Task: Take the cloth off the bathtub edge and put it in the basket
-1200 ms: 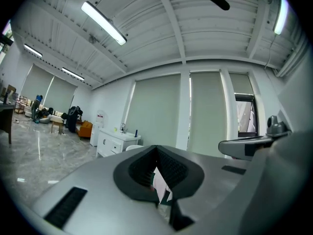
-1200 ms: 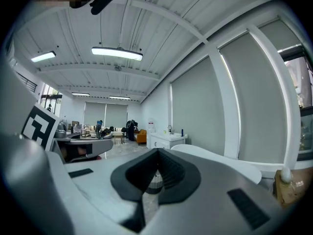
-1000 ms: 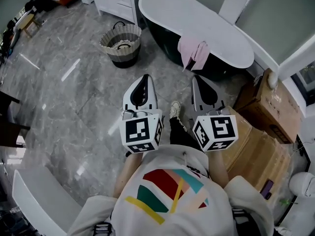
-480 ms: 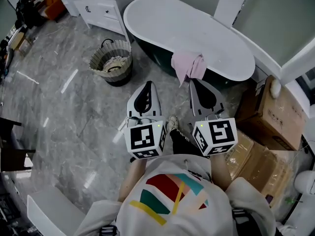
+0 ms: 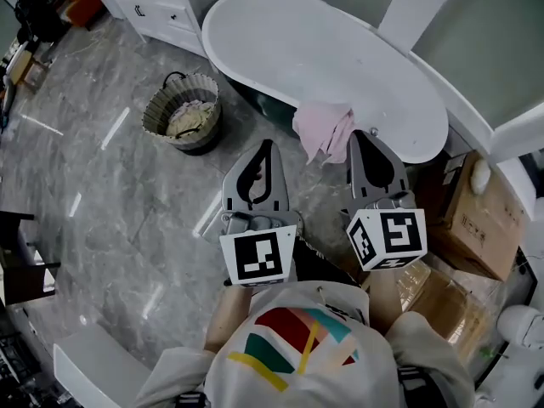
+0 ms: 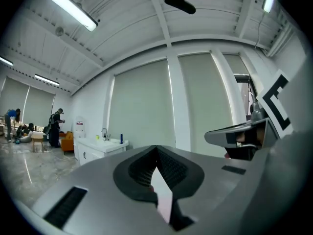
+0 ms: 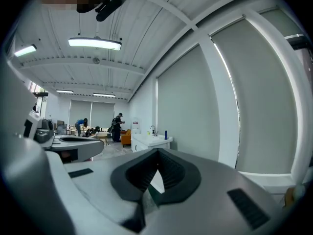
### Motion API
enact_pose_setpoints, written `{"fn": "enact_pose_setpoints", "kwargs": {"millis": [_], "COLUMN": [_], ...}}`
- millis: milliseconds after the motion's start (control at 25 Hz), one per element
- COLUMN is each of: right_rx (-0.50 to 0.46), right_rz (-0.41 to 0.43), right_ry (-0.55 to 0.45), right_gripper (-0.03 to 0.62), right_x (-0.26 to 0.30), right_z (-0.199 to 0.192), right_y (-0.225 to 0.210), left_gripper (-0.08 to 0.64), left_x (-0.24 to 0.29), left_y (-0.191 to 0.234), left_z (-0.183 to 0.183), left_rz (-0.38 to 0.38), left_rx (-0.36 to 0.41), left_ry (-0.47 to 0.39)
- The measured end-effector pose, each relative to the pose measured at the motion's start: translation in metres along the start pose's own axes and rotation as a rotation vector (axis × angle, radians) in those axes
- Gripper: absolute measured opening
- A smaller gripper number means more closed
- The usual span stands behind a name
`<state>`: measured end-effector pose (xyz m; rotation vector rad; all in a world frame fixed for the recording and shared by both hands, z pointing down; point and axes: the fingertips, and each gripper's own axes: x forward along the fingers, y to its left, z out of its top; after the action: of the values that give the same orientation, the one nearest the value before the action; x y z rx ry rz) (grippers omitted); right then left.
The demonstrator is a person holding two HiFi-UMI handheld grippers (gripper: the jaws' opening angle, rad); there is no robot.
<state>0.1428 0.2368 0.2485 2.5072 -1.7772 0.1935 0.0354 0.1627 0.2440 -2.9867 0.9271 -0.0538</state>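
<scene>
Approach step is judged to be in hand; nothing is grasped yet. One pink cloth is draped over the near edge of the one bathtub. Two grippers are counted: left gripper and right gripper are held just short of the bathtub, jaws pressed together, nothing between them. Next, jaws must be opened and clamped on the cloth. One basket is seen left of the bathtub, pale stuff inside.
</scene>
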Motion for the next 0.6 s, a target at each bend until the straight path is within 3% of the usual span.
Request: {"fn": "enact_pose_setpoints", "kwargs": {"millis": [240,480,600], "right_rx": [0.008,0.009,0.005], "right_rz": [-0.014,-0.052,-0.078], "right_ry": [0.023,-0.009,-0.016], "right_gripper": [0.011,0.011,0.011], "right_x": [0.032,0.057,0.066], "right_z": [-0.001,0.007,0.008], "right_y": [-0.031,-0.060,-0.077], "left_gripper": [0.017,0.017,0.017], "left_x": [0.049,0.095,0.120], "left_y": [0.002,0.001,-0.004], "left_z": [-0.008,-0.016,-0.012], "left_rz": [-0.013,-0.030,-0.051], "left_rx": [-0.064,-0.039,-0.037], "left_ry": [0.043,0.112,0.098]}}
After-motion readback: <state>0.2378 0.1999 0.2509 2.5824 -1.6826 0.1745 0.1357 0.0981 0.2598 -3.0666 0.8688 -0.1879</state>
